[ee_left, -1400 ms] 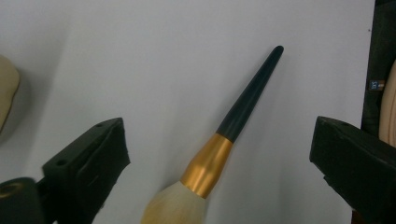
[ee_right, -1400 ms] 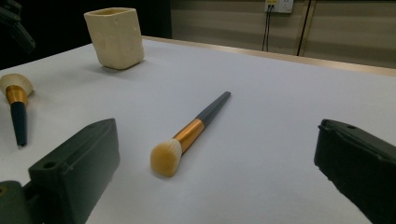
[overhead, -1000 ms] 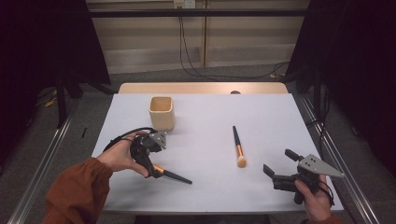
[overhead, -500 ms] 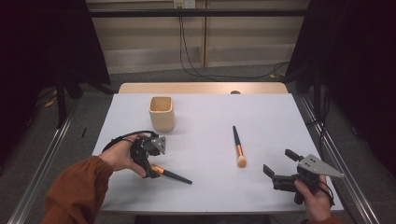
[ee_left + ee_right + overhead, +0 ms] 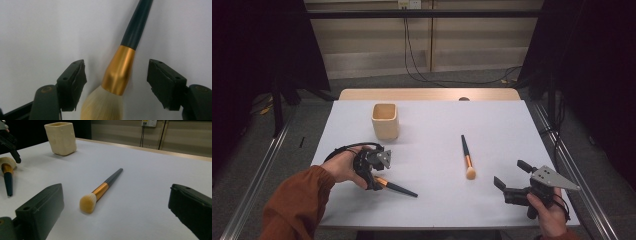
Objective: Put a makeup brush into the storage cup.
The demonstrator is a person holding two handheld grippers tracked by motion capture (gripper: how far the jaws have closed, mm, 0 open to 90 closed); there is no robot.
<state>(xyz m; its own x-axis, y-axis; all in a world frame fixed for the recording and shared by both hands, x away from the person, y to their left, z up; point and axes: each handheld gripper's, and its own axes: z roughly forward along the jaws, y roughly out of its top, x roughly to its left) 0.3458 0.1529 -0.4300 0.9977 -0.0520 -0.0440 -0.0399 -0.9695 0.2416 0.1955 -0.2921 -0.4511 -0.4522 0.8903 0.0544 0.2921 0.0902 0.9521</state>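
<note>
While my left gripper point(image 5: 117, 82) is hanging open astride the near brush point(image 5: 120, 72), its gold collar is lying between the jaws, handle running ahead; my right gripper point(image 5: 512, 186) is waiting open, well apart.

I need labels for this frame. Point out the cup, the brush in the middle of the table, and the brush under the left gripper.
cup point(image 5: 385, 121), high view, front wall.
middle brush point(image 5: 468, 161), high view, gold band.
left brush point(image 5: 119, 70), left gripper view, gold band between the open jaws.
</note>
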